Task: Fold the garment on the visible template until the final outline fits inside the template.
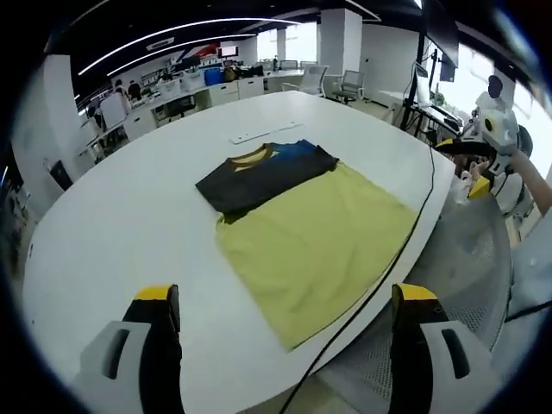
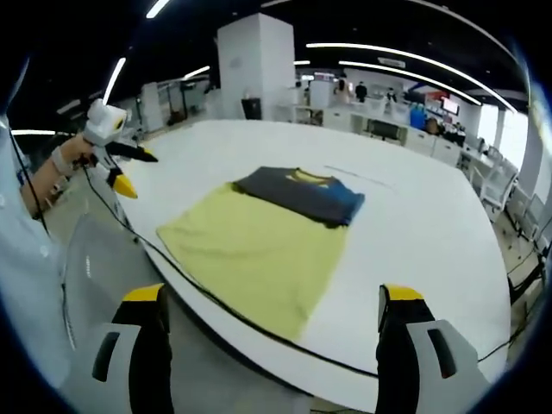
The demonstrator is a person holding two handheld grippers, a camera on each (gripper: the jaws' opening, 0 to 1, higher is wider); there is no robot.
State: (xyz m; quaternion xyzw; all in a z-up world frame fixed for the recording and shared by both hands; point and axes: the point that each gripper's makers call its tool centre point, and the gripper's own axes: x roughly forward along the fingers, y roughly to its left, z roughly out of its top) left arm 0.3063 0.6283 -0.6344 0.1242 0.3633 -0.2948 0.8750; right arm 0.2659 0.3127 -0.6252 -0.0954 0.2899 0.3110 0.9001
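A garment [image 1: 319, 241] lies flat on the white table [image 1: 129, 224]: a yellow body, a dark grey upper part, a blue patch and a yellow collar at the far end. My left gripper [image 1: 285, 345] hangs open over the near table edge, short of the yellow hem, with nothing between its jaws. A hand holds my right gripper [image 1: 466, 168] off the table's right side. In the right gripper view the garment [image 2: 259, 241] lies ahead of my open right gripper [image 2: 276, 345], and my left gripper [image 2: 138, 172] is held at the left, beyond the table's rim.
A black cable [image 1: 405, 241] runs along the table edge past the yellow hem, seen too as the cable [image 2: 216, 302]. A thin white strip [image 1: 263, 134] lies behind the collar. A grey perforated surface [image 1: 466, 259] sits beside the table. Desks and chairs [image 1: 345, 84] stand behind.
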